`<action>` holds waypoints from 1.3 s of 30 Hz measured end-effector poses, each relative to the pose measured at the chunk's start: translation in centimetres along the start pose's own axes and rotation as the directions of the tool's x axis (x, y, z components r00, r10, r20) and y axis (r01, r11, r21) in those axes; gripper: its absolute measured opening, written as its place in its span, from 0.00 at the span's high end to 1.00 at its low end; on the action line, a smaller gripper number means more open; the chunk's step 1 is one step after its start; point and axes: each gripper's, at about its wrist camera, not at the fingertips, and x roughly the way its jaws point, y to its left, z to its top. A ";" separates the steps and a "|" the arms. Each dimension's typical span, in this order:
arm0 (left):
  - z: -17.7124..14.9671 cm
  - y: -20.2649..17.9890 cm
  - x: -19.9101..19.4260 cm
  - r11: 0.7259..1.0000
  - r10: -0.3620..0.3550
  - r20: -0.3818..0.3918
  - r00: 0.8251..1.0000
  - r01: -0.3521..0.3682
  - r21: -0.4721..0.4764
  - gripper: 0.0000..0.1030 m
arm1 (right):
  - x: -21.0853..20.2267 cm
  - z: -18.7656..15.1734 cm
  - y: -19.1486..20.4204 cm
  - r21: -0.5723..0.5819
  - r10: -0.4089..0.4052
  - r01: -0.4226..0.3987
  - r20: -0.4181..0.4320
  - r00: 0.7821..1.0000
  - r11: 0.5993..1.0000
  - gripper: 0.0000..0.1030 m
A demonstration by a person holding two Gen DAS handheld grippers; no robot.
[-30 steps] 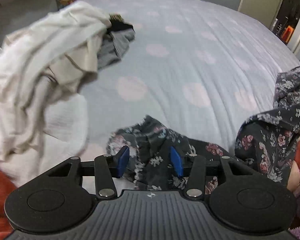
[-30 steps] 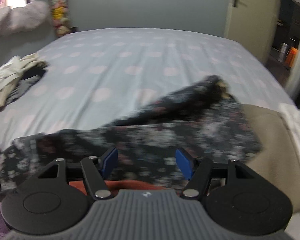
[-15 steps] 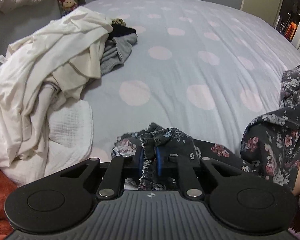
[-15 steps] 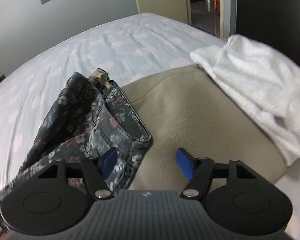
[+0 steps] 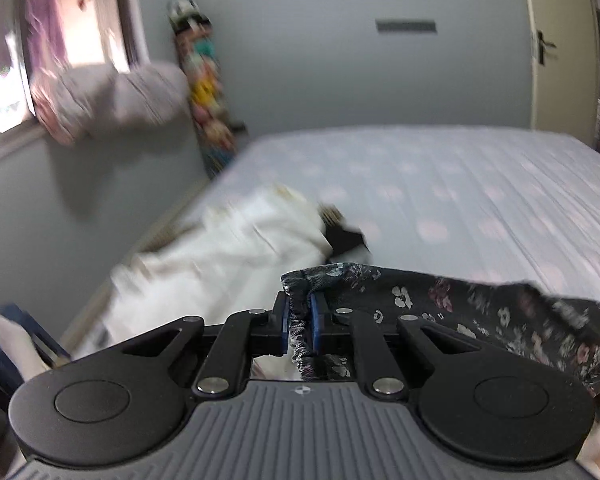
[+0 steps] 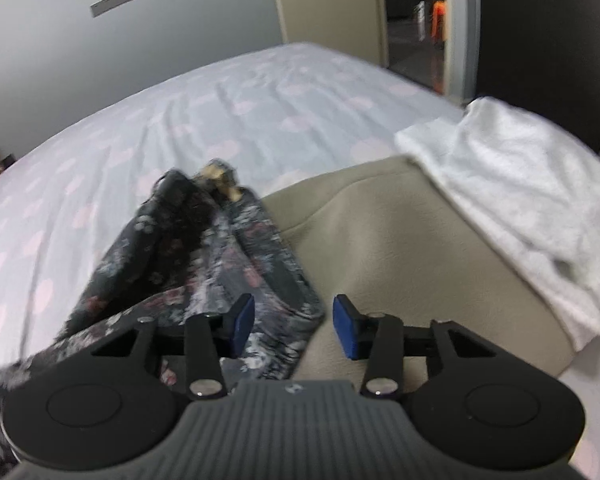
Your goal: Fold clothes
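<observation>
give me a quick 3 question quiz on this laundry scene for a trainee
1. True or false: the left gripper is shut on the floral garment.
2. What lies between the right gripper's pads: A) the white towel, B) an edge of the floral garment, C) nothing?
3. What does the floral garment partly rest on beside the towel?

Key
1. True; the blue pads pinch a bunched edge.
2. B; the jaws are closing but the pads do not yet press on it.
3. A beige garment spread on the spotted bed.
</observation>
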 end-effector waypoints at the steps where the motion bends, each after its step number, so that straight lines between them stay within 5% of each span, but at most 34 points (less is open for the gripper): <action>1: 0.5 0.3 -0.1 1.000 0.009 0.016 1.000 -0.008 -0.004 0.92 | 0.5 0.0 0.1 0.006 0.011 -0.011 -0.018 1.000 1.000 0.51; 5: 1.8 0.9 -0.3 0.999 0.041 0.059 0.997 -0.041 -0.010 0.92 | 2.4 -0.3 0.5 0.027 0.017 -0.015 -0.073 0.997 1.000 0.45; 12: 1.8 1.5 -0.5 0.998 0.056 0.076 0.996 -0.053 -0.047 0.92 | 3.5 -0.3 0.4 0.069 0.006 0.001 -0.101 0.995 0.998 0.50; 17: 1.2 2.7 -2.0 0.992 -0.039 0.086 0.996 0.049 -0.119 0.92 | 3.2 -0.4 -0.2 0.072 -0.003 0.011 -0.110 0.994 0.997 0.63; 24: -0.7 3.9 -5.5 0.993 -0.080 0.018 0.997 0.081 -0.084 0.92 | 1.6 -0.3 2.7 -0.034 -0.081 0.081 0.003 0.997 0.996 0.62; 28: -1.9 3.7 -5.9 0.997 -0.056 -0.026 0.998 0.055 -0.055 0.92 | -0.3 -0.5 7.4 -0.127 0.077 -0.073 0.030 0.997 0.989 0.54; 33: -2.8 3.9 -4.5 0.996 -0.045 -0.055 0.997 0.040 -0.079 0.92 | -1.7 -2.5 15.6 -0.338 0.292 -0.308 -0.099 0.951 0.889 0.53; 39: -2.2 4.2 -4.9 0.995 -0.054 -0.016 0.998 0.053 -0.086 0.92 | -0.2 -7.8 22.9 -0.599 0.249 -0.416 -0.344 0.905 0.684 0.47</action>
